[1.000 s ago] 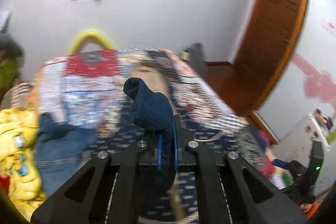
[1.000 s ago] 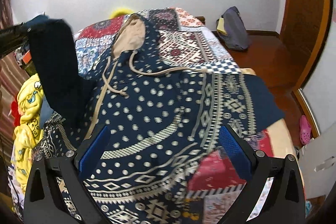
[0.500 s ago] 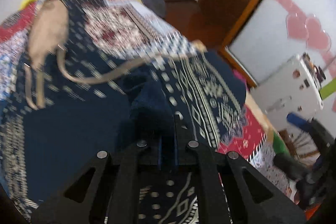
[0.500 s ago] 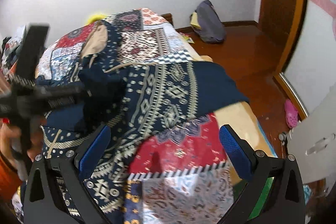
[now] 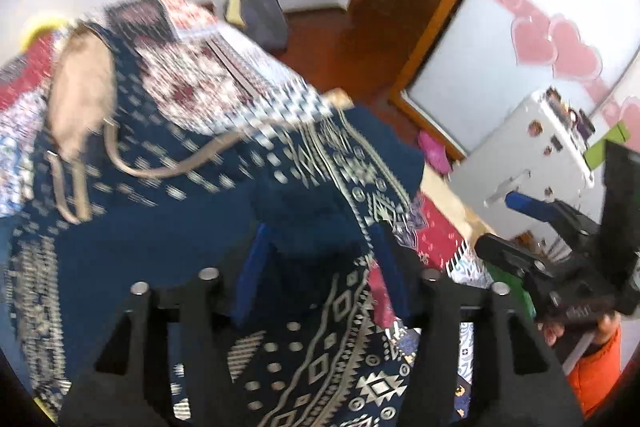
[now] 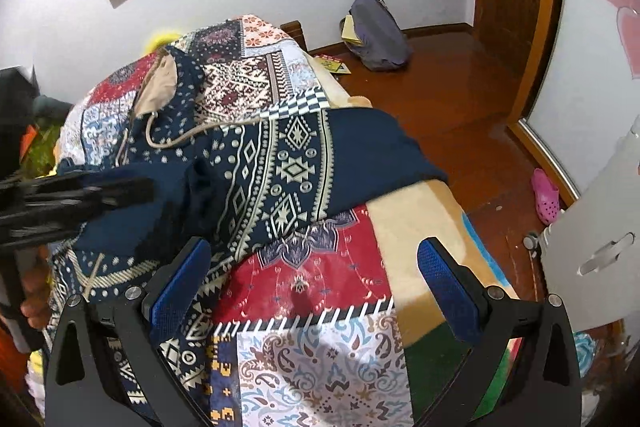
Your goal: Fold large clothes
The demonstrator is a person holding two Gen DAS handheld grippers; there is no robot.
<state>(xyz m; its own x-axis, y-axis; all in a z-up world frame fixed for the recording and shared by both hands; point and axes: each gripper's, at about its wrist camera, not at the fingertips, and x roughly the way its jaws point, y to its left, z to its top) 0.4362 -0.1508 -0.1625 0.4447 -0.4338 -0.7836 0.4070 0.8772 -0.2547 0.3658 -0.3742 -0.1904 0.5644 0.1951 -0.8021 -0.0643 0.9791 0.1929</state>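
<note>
Now both grippers' fingers gape wide, left gripper (image 5: 316,267) straddling hoodie (image 6: 256,163), right gripper (image 6: 316,279) empty.

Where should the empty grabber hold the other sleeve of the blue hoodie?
Probably the plain navy sleeve end, which lies flat toward the bed's floor side. The open right gripper could come over that bare edge and pinch its cuff end; that part looks clear, while the left gripper is over the middle.
</note>
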